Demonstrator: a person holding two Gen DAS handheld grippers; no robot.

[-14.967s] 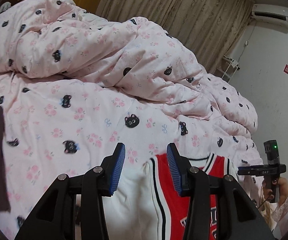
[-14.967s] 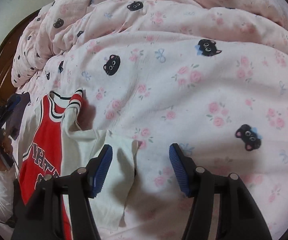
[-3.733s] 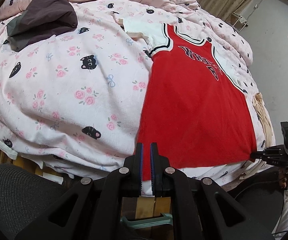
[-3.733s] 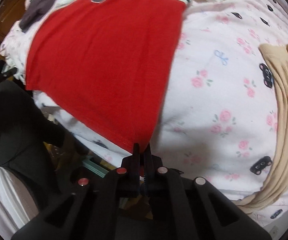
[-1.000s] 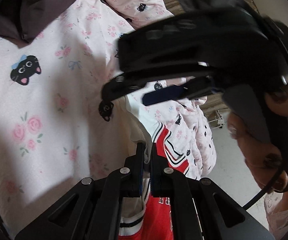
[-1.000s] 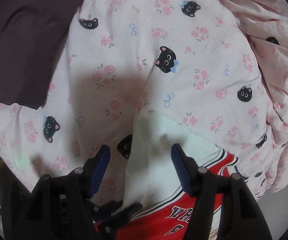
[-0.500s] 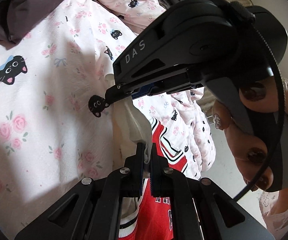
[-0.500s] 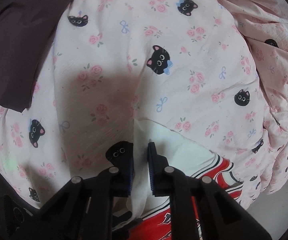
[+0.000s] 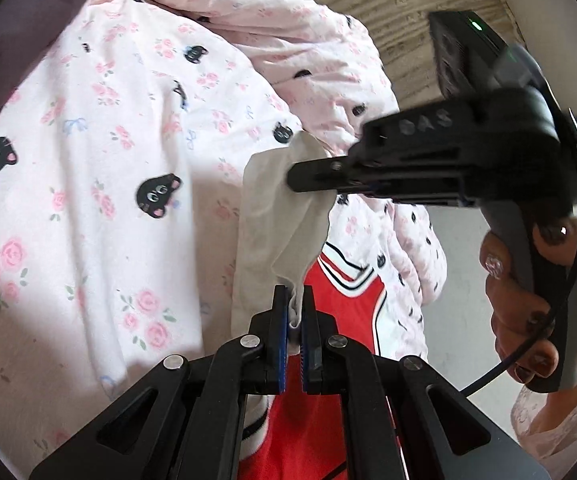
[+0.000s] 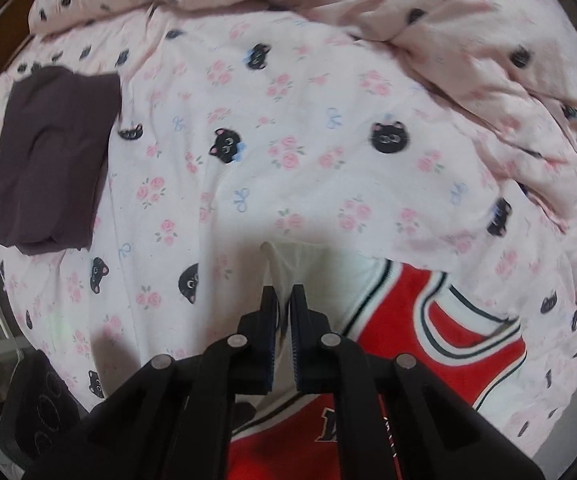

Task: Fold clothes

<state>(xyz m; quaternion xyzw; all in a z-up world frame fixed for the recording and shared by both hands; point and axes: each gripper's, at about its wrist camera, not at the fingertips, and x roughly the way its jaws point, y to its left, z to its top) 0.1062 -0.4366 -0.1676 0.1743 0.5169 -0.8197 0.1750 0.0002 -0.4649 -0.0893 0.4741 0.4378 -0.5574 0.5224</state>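
Left wrist view: the left gripper, a black two-finger tool with blue ribbed pads, is closed on a fold of the cream-white short sleeve of the red basketball-style jersey with white and black trim. The sleeve fabric rises from between the pads and stretches upward to the right gripper, whose black closed tip pinches the sleeve's far edge. The right hand, with dark-painted nails, holds that gripper's handle at the right of the view; a green indicator light glows on its top. The sleeve hangs taut between the two grippers, lifted off the bedding, while the red body of the jersey lies below and to the right of the left gripper on the pink quilt printed with black cat faces and roses. A dark purple-brown folded garment lies at the upper left.

Right wrist view: the right gripper has its pads drawn together on the white sleeve, with only a thin gap of fabric between them. The jersey spreads to the lower right, its collar and lettering partly visible. The folded dark garment rests on the quilt at the left, well apart from the jersey.
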